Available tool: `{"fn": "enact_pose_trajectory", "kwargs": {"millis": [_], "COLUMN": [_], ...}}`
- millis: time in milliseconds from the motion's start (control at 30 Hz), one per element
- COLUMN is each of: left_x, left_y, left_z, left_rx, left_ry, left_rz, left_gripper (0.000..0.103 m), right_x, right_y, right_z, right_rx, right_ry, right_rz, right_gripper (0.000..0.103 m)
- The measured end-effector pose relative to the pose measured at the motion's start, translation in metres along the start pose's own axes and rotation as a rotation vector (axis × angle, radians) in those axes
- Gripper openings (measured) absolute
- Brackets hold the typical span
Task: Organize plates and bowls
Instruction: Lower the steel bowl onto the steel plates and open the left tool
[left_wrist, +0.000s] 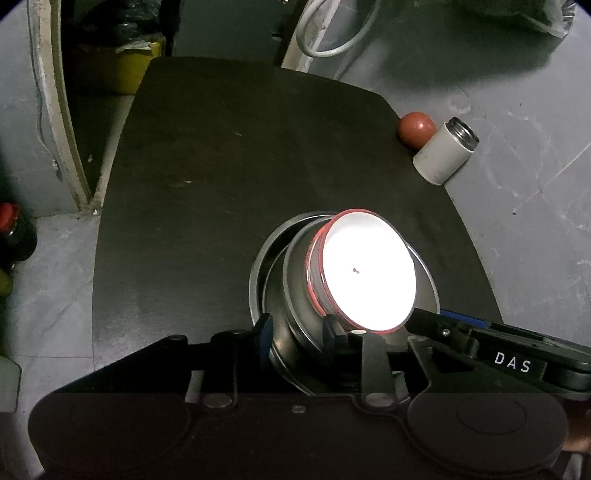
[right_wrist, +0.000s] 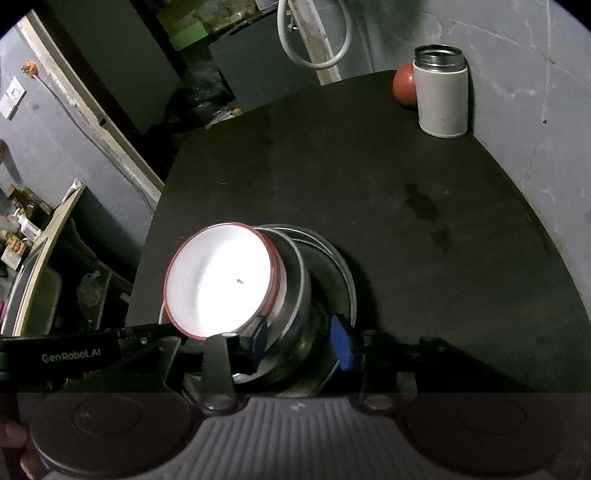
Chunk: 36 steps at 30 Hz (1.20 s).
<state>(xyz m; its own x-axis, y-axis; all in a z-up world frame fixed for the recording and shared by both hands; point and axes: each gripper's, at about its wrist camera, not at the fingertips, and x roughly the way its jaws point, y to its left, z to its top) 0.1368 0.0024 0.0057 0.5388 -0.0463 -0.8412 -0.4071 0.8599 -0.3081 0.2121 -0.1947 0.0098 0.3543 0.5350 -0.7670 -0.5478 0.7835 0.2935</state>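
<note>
A stack of dishes sits on the near half of a dark table (left_wrist: 229, 155): a steel plate (left_wrist: 258, 266) at the bottom, a steel bowl (left_wrist: 295, 266) on it, and a white bowl with a red rim (left_wrist: 369, 269) nested on top, glaring under the light.

The left gripper (left_wrist: 295, 328) reaches the near side of the stack. Its jaws stand fairly narrow, one blue-padded finger (left_wrist: 264, 325) outside the steel bowl's wall and the other against the base of the white bowl, so the steel bowl's rim lies between them. Whether they press on it, I cannot tell.

The right gripper (right_wrist: 301, 338) comes at the stack from the other side. Its jaws are also narrow, straddling the steel bowl's wall (right_wrist: 295, 295), with one blue pad (right_wrist: 341, 345) outside and one under the white bowl (right_wrist: 218, 280). Firm contact is not clear here either.

At the far right corner of the table, well apart from the stack, a white flask (right_wrist: 441, 99) with an open steel mouth stands upright, and a red ball (right_wrist: 402, 86) sits just beside it, next to the grey wall (right_wrist: 535, 92).
</note>
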Motion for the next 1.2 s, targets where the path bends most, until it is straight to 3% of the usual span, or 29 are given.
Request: {"fn": "enact_pose_trajectory", "kwargs": {"millis": [133,267,367,767,833,933,1000,1133,1200], "left_x": [-0.004,-0.012,-0.017,-0.03,-0.032,-0.038,-0.043,-0.053,-0.059], "left_y": [0.0,0.0,0.001,0.003,0.005,0.006,0.007,0.011,0.014], "left_z": [-0.001,-0.006,-0.009,-0.017,-0.019,-0.023,-0.025,-0.031,-0.037], "left_rx": [-0.002,-0.003,-0.004,0.009,0.012,0.031,0.045,0.059,0.067], "left_ry": [-0.018,-0.049,-0.08,-0.138,-0.142,-0.163,-0.171,-0.189,-0.202], "left_rz": [0.011,0.006,0.009,-0.003,-0.011,-0.015,-0.022,-0.01,-0.008], "left_gripper": [0.045,0.052,0.069,0.077,0.086,0.087,0.087,0.1,0.101], "right_x": [-0.003,-0.004,-0.008,-0.029,-0.034,-0.045,-0.052,-0.065,-0.07], "right_y": [0.001,0.004,0.009,0.013,0.013,0.017,0.019,0.024,0.026], "right_z": [-0.002,-0.006,-0.01,-0.024,-0.026,-0.032,-0.037,-0.051,-0.057], "right_rx": [-0.014,-0.029,-0.055,-0.041,-0.038,-0.025,-0.012,0.021,0.037], "right_ry": [-0.007,-0.008,-0.028,-0.084,-0.1,-0.134,-0.154,-0.186,-0.199], "right_rz": [0.019,0.043,0.03,-0.027,-0.038,-0.057,-0.069,-0.102,-0.118], "right_gripper": [0.05,0.064,0.069,0.08,0.083,0.087,0.096,0.102,0.102]}}
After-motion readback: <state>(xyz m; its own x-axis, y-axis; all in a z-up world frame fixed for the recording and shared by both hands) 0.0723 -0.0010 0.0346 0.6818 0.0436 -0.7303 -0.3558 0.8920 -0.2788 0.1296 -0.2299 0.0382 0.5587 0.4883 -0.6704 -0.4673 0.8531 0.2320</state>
